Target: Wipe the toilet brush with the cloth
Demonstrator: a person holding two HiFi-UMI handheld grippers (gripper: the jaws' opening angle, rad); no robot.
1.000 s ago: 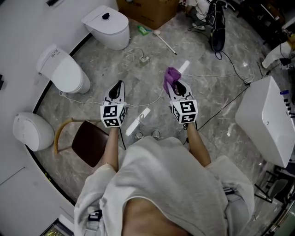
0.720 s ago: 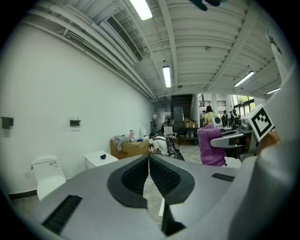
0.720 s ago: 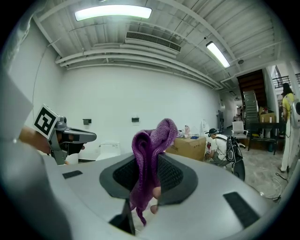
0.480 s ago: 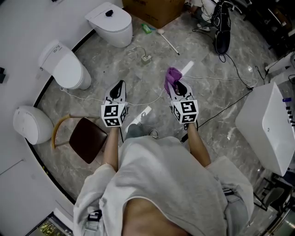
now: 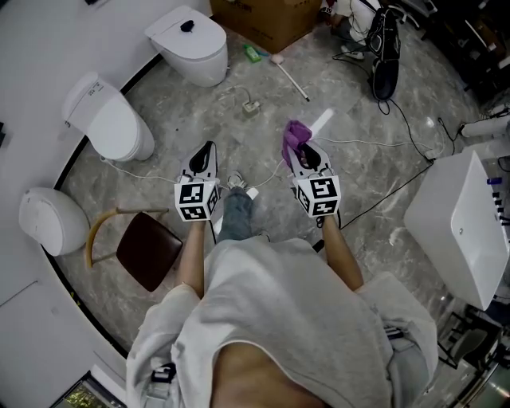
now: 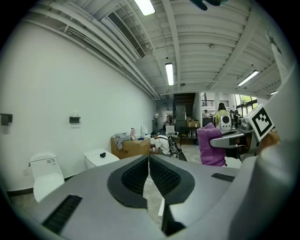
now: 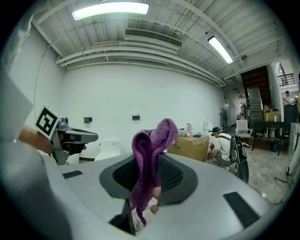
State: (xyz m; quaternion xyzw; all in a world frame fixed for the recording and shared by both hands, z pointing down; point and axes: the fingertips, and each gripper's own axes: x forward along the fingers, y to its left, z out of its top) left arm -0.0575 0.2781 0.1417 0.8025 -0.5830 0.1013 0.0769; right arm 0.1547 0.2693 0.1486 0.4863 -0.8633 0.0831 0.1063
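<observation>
Nearest to us, the left gripper has its jaws pressed together and nothing is between them; in the left gripper view only the floor shows past them. To its right, the right gripper is closed on the purple cloth, which is bunched and stands up above the jaws. We hold both grippers in front of our body, apart from each other, above the grey marble floor.

Farther away, near the cardboard box, a thin white stick with a small pale head lies flat on the floor. We judge that this is the toilet brush, although it is small in the head view. It is well apart from both grippers. A white toilet stands to the left of the box.

In our judgement the task is only at its start: the cloth is in hand, but the brush is not yet lifted or touched. What is left is to go to the brush, open the left gripper and take the handle, then rub the cloth along it.
</observation>
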